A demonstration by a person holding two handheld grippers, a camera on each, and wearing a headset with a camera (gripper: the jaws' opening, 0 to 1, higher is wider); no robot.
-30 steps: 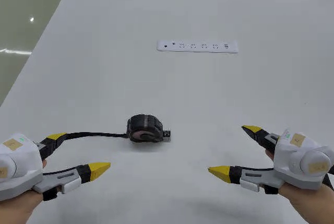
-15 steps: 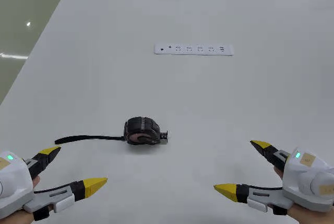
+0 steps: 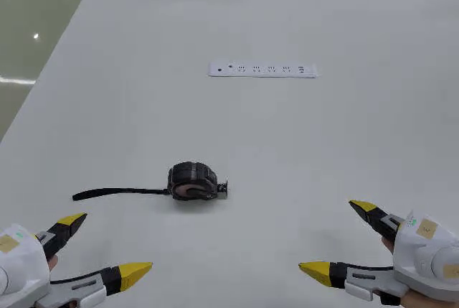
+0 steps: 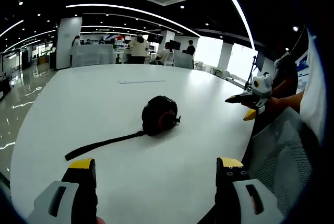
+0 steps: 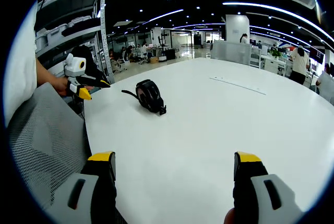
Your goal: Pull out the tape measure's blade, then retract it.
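Tape measure [image 3: 193, 181] lies ahead between left tongs [image 3: 109, 245] and right tongs [image 3: 333, 237], both gaping, empty.

Left gripper [image 3: 106, 245] low at near left, fingers [image 3: 133, 273] spread wide, yellow tips angled toward centre, nothing between them. Right gripper [image 3: 334, 238] low at near right, fingers equally wide apart, tips angled toward centre, empty

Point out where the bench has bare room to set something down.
Bare table spans between the power strip and the tape measure, and the whole stretch right of the tape measure up to the right claw. Tightest is the near-left, where the strap lies just ahead of the left claw.
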